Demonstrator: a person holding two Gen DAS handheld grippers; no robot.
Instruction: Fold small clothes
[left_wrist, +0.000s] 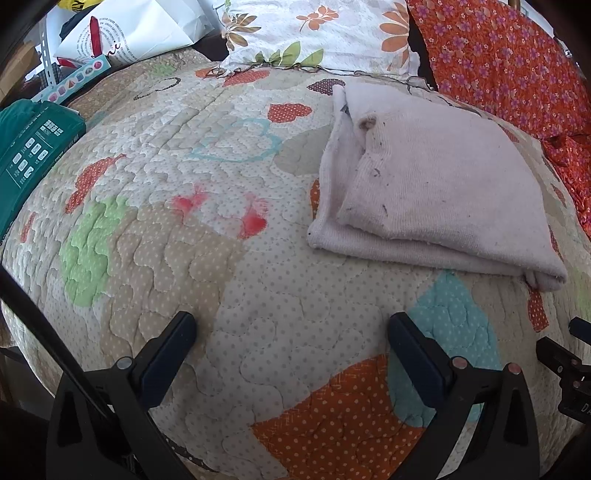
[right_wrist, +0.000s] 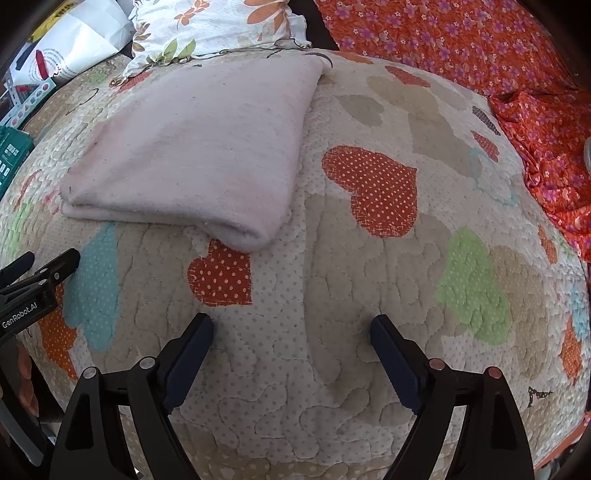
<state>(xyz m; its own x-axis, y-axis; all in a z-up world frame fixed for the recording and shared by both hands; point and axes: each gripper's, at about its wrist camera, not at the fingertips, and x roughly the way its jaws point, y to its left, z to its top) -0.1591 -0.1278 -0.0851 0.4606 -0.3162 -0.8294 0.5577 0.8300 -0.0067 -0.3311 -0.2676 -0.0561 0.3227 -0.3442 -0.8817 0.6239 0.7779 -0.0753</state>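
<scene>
Lying folded on the heart-patterned quilt (left_wrist: 236, 280), the pale pink garment (left_wrist: 436, 192) is seen beyond both grippers, near the floral pillow (left_wrist: 317, 33). The left gripper (left_wrist: 291, 325) and the right gripper (right_wrist: 291, 328) are both held wide apart over bare quilt, with nothing gripped.

We see a quilted bedspread (left_wrist: 258, 295) patched with dotted hearts in orange, red, green and teal. At its far edge lies a white pillow (left_wrist: 314, 33) printed with orange flowers and green leaves. Beside that we find an orange cloth (right_wrist: 480, 55) with small purple flowers. To the left sit a white paper bag (left_wrist: 140, 33) and a teal box (left_wrist: 33, 147).
</scene>
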